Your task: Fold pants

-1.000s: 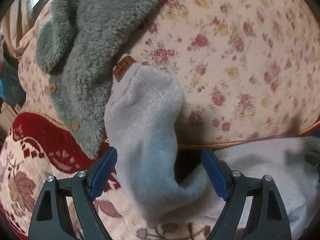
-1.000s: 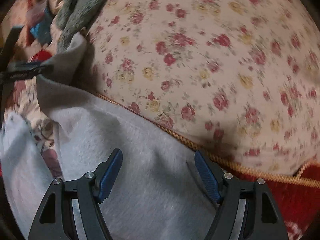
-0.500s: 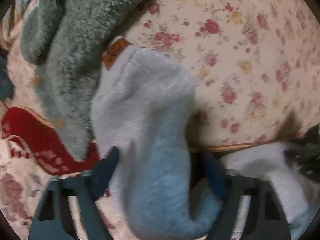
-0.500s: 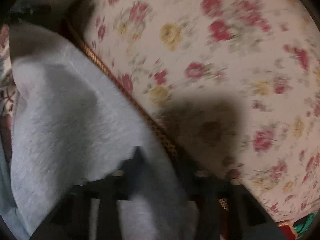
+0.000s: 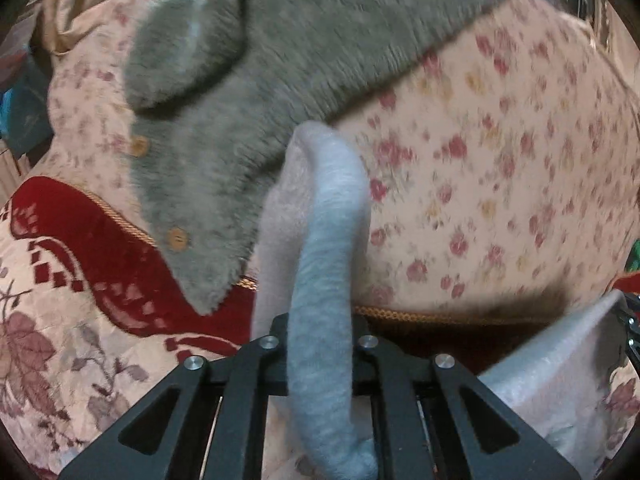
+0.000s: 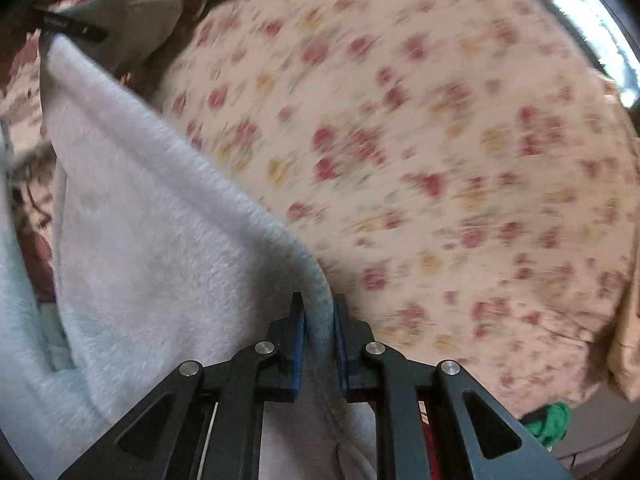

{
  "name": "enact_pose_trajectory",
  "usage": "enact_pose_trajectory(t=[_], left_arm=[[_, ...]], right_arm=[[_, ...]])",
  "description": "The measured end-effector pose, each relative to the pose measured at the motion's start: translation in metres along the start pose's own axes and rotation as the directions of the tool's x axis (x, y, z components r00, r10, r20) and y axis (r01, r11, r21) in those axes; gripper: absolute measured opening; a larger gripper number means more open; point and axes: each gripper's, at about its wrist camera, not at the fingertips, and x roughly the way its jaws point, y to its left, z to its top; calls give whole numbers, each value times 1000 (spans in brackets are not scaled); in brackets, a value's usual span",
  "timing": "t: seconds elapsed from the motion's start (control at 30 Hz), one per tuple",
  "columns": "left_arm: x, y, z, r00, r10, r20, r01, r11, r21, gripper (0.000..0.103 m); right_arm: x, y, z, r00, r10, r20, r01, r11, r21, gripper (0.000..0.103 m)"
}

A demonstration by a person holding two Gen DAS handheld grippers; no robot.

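Your left tool (image 5: pixel 320 332) is clamped tight on a fold of the pants (image 5: pixel 320 248); the pale grey fleece rises from between its fingers as a narrow upright ridge. Your right tool (image 6: pixel 319 336) is likewise closed hard on the pants (image 6: pixel 160 216), with the blue pads (image 6: pixel 299 344) pressed against a rolled edge of the cloth. From there the fabric stretches up and to the left as a taut sheet, its top edge running to the far corner where the other tool shows dimly. In the left view that same sheet appears at the lower right. Just behind the ridge lies a grey fluffy jacket (image 5: pixel 280 80) with wooden buttons, its hem hanging over the floral cushion (image 5: pixel 500 184). To the right of the ridge the cushion lies bare. A red patterned cover (image 5: pixel 80 248) lies lower left.
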Motion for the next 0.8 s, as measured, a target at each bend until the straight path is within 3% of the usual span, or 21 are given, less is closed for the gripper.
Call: enact_pose_trajectory(t=[0.13, 0.33, 0.53, 0.63, 0.8], left_arm=[[-34, -4, -2, 999, -23, 49, 24, 1000, -9, 9], [-89, 21, -33, 991, -75, 108, 82, 995, -61, 9], [-128, 60, -110, 990, -75, 120, 90, 988, -125, 9], [-140, 87, -165, 993, -70, 92, 84, 983, -164, 9], [-141, 115, -224, 996, -92, -3, 89, 970, -225, 13]], right_arm=[[-44, 6, 6, 997, -58, 49, 58, 998, 4, 12], [-123, 23, -16, 994, -34, 108, 33, 999, 15, 12], [-185, 93, -68, 991, 57, 119, -55, 998, -23, 12], [-191, 126, -104, 987, 137, 87, -137, 991, -2, 12], [-175, 174, -153, 970, 243, 13, -243, 966, 94, 12]])
